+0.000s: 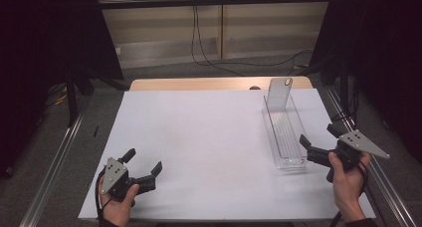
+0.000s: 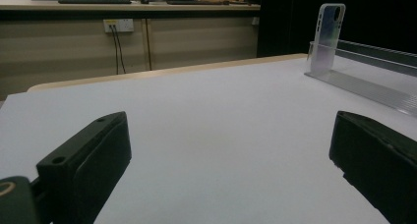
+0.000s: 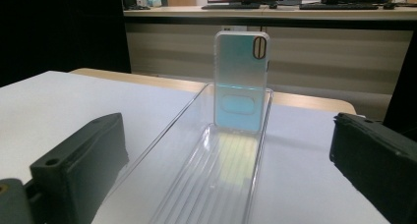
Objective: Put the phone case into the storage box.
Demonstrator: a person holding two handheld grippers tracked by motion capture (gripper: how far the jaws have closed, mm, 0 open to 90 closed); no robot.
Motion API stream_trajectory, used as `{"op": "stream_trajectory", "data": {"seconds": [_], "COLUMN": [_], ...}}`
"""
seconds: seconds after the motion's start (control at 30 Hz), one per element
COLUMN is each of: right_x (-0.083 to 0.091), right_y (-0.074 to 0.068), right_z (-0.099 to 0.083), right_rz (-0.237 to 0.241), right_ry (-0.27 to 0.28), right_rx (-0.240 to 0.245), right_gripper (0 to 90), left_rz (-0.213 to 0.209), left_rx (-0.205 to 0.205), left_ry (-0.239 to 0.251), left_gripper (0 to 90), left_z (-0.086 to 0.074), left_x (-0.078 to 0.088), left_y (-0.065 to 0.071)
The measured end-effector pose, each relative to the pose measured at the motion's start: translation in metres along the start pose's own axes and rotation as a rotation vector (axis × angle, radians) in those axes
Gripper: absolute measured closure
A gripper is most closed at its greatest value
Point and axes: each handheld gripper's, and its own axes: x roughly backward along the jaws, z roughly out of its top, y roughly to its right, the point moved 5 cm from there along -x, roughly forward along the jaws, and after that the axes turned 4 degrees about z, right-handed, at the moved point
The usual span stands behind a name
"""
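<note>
Seen from the high view: a white surface [image 1: 209,137] with a clear plastic tray [image 1: 283,135] lying lengthwise on the right side, long and narrow, with a ribbed floor. At the far end of the tray, a transparent phone case [image 1: 278,93] standing upright, leaning against the far end wall, camera cutout at the top. Right gripper [image 1: 318,140] held in the right hand [image 1: 348,179] just beside the near end of the tray, jaws spread wide and pointing toward it, with nothing between them. Not possible to tell whether a jaw tip touches the tray wall. In the right gripper view, tray [image 3: 221,170] running straight ahead between the two wide black jaws, case [image 3: 242,81] upright at its far end with a bluish-green tint and an oval opening in the lower half. Left gripper [image 1: 147,162] held in the left hand [image 1: 117,202] near the front left corner of the surface, well apart from the tray, jaws also wide open and holding nothing. In the left gripper view, bare white surface [image 2: 211,116] between the jaws, tray [image 2: 364,81] and case [image 2: 328,35] far off at the upper right. Beyond the surface, a wooden edge [image 1: 199,83] and cables [image 1: 209,53] on the floor.
</note>
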Motion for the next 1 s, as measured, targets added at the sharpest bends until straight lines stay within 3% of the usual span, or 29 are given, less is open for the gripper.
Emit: {"op": "stream_trajectory", "data": {"seconds": [0.2,0.6,1.0], "right_x": [0.007,0.017,0.034], "right_y": [-0.005,-0.011,-0.021], "right_z": [-0.008,-0.027,-0.036], "right_rz": [-0.007,-0.02,-0.003], "right_ry": [-0.01,-0.011,-0.006], "right_rx": [0.007,0.014,0.024], "right_gripper": [0.5,1.0,0.7], "left_rz": [0.013,0.001,0.016], "left_rx": [0.009,0.003,0.004], "left_ry": [0.003,-0.006,-0.011], "left_gripper": [2.2,2.1,2.0], "left_z": [0.0,-0.001,-0.003], "left_x": [0.002,0.003,0.011], "left_y": [-0.002,0.001,0.001]}}
